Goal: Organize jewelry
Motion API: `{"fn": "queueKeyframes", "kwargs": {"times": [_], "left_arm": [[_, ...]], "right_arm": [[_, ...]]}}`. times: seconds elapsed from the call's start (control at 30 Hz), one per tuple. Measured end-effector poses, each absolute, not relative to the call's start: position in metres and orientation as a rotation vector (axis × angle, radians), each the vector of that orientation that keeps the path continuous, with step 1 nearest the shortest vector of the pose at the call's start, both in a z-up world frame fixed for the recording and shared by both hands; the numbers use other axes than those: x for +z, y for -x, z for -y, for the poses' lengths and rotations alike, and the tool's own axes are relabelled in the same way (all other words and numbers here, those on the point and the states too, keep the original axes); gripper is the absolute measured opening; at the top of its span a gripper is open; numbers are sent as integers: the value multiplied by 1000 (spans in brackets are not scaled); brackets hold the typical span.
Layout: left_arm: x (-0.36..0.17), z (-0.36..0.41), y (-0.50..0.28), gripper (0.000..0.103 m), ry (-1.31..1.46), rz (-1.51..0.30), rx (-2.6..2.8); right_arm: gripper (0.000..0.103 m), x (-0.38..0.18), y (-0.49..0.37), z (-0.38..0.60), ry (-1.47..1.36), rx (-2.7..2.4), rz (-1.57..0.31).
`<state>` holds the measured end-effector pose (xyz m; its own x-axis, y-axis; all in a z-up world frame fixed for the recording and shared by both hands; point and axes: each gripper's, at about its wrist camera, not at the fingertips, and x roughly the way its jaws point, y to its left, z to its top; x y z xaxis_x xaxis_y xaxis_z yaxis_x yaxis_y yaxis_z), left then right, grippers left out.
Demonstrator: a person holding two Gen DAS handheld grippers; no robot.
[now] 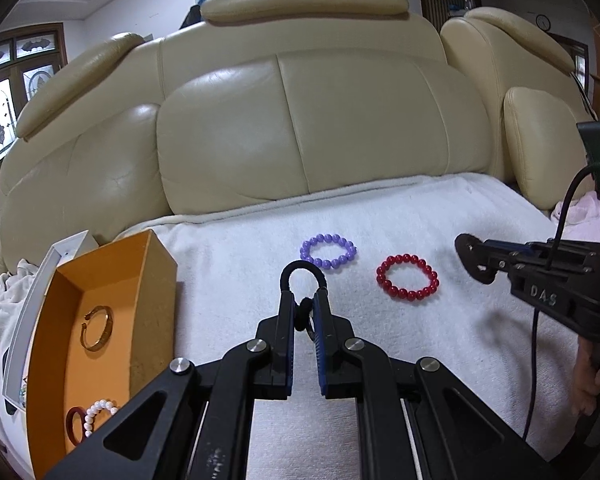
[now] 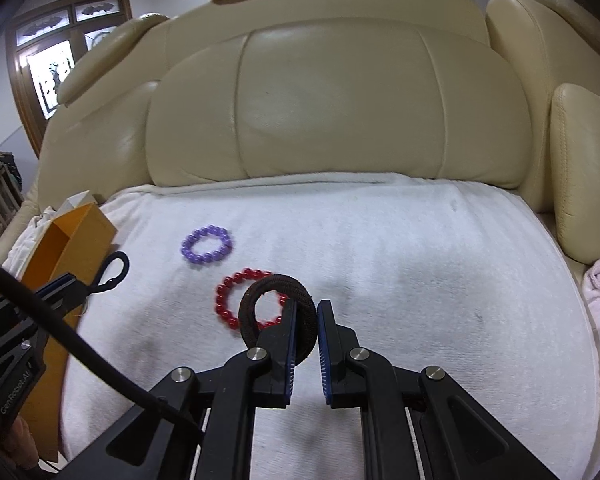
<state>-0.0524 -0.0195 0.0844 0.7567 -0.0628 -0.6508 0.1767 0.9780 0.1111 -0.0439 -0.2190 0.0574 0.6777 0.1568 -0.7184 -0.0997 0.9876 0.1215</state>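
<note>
Orange box [image 1: 156, 256] at far left on the white towel [image 1: 380, 216], gold bangle [image 1: 98, 328] and pearl bracelet [image 1: 98, 414] inside. My left gripper [image 1: 304, 300] pinches a thin black hair tie [image 1: 302, 276]. Purple bead bracelet [image 1: 329, 251], then red bead bracelet [image 1: 407, 277], lie on the towel. My right gripper [image 2: 306, 312] clamps a thick brown scrunchie [image 2: 276, 312].

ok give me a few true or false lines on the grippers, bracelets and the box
1. The left gripper is shut on a thin black hair tie. True.
2. The right gripper is empty. False: it holds a thick brown hair tie.
3. The purple bracelet lies in the orange box. False: it lies on the white towel.
4. The red bracelet lies on the towel. True.
5. A gold bangle lies in the box. True.
</note>
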Motion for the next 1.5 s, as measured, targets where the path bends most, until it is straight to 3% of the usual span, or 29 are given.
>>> {"fn": "queueKeyframes", "kwargs": {"times": [0.83,1.5], "left_arm": [[106,-7,73,9,-138,-635,-70],[130,-76,101,9,-76,-568,57]], "right_arm": [[11,62,45,180,-98,224,-779],[11,78,59,107,-133,416,-717]]}}
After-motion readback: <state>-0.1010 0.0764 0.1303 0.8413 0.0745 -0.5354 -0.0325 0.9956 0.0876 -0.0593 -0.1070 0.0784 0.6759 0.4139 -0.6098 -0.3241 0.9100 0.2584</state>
